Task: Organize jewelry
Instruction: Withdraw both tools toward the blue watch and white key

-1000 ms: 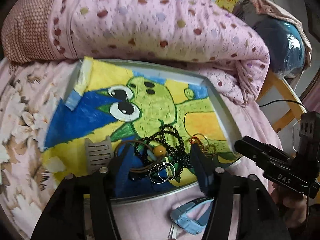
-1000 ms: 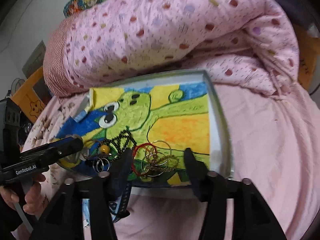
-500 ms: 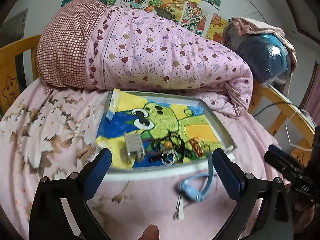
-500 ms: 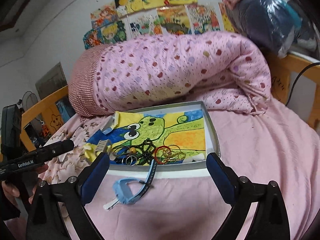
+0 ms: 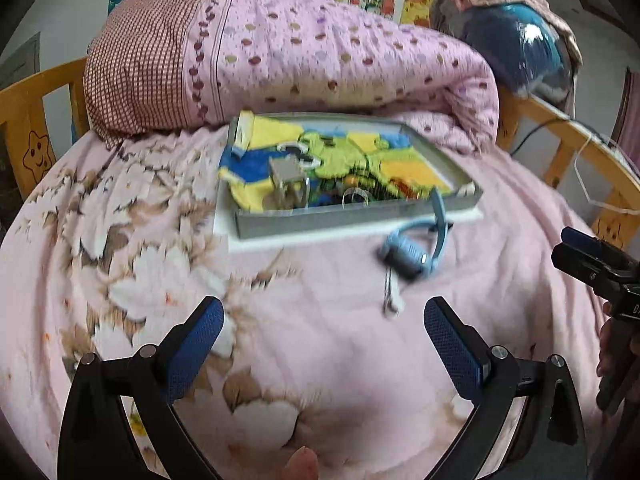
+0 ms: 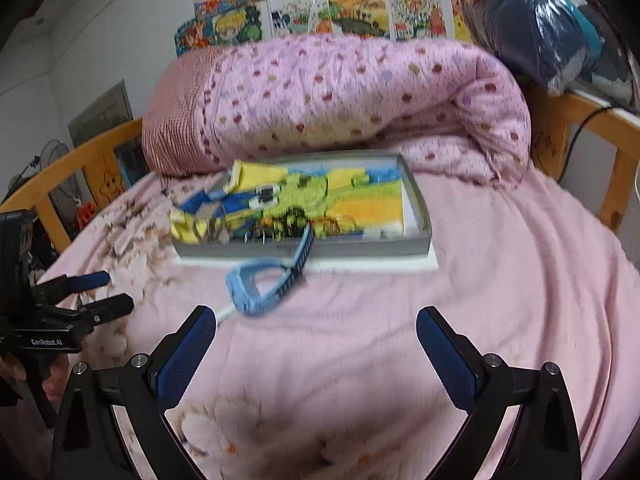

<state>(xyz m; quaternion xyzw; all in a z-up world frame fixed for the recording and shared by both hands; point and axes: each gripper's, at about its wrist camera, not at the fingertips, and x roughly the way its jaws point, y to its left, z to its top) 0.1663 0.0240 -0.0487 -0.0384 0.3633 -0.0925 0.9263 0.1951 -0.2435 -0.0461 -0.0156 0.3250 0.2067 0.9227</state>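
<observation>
Left wrist view alone shows a fingertip (image 5: 301, 463) below — both grippers (image 5: 324, 328) (image 6: 316, 334) spread wide, empty.

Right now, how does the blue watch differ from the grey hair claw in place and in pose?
The blue watch lies outside the tray, on the pink bedsheet, with one strap leaning up over the tray's front rim; the grey hair claw sits wholly inside the tray, at its left end. The watch is spread out flat and long; the claw stands up, compact. Both are free: no gripper touches either.
</observation>
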